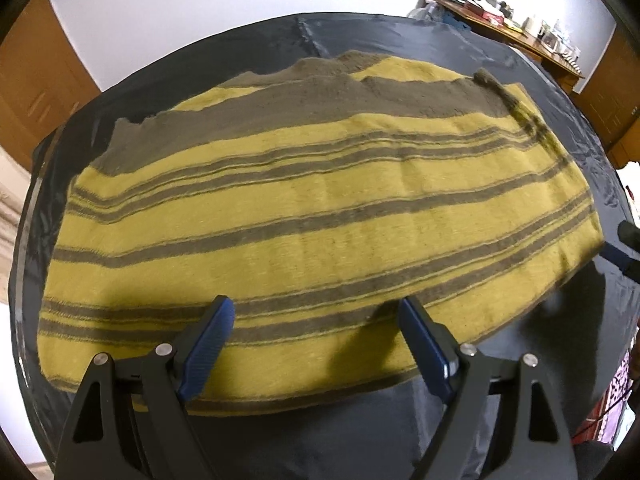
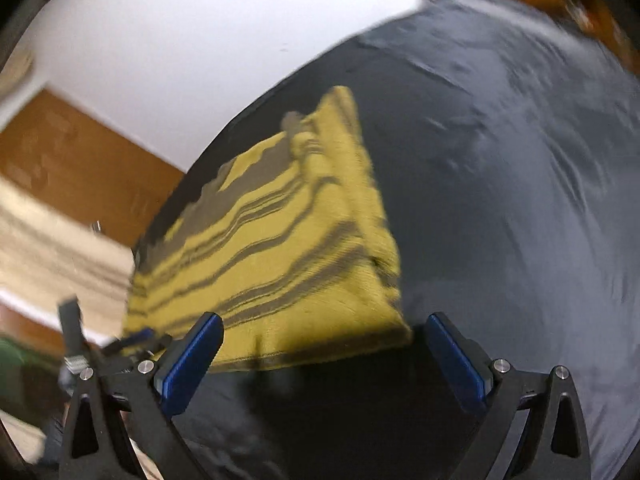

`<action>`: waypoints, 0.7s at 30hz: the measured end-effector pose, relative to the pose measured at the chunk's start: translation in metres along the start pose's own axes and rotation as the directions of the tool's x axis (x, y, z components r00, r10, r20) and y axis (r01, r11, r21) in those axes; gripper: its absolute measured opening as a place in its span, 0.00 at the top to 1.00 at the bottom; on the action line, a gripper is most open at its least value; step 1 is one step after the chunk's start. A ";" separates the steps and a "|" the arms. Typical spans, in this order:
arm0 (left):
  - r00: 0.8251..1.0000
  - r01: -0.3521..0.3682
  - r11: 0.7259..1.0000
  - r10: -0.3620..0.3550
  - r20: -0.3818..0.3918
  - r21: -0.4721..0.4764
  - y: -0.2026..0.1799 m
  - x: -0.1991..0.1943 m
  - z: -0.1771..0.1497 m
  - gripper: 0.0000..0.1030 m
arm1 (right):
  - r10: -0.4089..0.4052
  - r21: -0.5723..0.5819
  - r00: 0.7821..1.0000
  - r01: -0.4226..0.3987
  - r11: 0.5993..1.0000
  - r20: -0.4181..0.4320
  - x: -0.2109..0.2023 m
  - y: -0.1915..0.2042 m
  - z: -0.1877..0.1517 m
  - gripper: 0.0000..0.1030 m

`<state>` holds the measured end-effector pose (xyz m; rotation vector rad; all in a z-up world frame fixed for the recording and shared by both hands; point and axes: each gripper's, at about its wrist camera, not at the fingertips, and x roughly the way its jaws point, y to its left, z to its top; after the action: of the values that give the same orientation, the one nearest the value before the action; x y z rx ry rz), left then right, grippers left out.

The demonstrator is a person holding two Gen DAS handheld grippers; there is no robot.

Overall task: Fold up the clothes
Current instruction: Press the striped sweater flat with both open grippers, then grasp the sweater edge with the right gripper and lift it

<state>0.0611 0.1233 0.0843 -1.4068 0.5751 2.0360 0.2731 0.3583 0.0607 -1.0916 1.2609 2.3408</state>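
A yellow garment with grey stripes (image 1: pixel 320 216) lies flat on a table covered in dark cloth (image 1: pixel 400 40); its far part is plain grey. My left gripper (image 1: pixel 316 312) is open and empty above the garment's near edge. In the right wrist view the same garment (image 2: pixel 280 240) lies ahead and to the left, blurred. My right gripper (image 2: pixel 324 328) is open and empty just in front of the garment's near right corner. The right gripper's tip (image 1: pixel 624 248) shows at the right edge of the left wrist view, and the left gripper (image 2: pixel 100 344) at the lower left of the right wrist view.
Dark table cloth (image 2: pixel 500 200) stretches to the right of the garment. A wooden desk with clutter (image 1: pixel 520 28) stands at the back right. Wooden cabinets (image 1: pixel 36 80) and a white wall (image 1: pixel 200 8) lie behind the table.
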 end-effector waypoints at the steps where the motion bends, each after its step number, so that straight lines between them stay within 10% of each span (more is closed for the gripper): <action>1: 1.000 0.003 1.000 -0.003 -0.003 0.002 -0.001 0.003 0.000 0.16 | 0.028 0.043 1.000 -0.028 0.999 0.000 0.000 -0.005 0.000 0.01; 21: 0.999 0.024 0.999 -0.023 -0.038 0.028 0.010 0.022 -0.006 0.09 | 0.202 0.240 0.976 -0.216 0.947 0.083 0.041 0.001 -0.002 0.01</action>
<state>0.0526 0.1169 0.0613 -1.4311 0.5988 1.9793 0.2455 0.3517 0.0309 -0.8414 1.6662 2.2593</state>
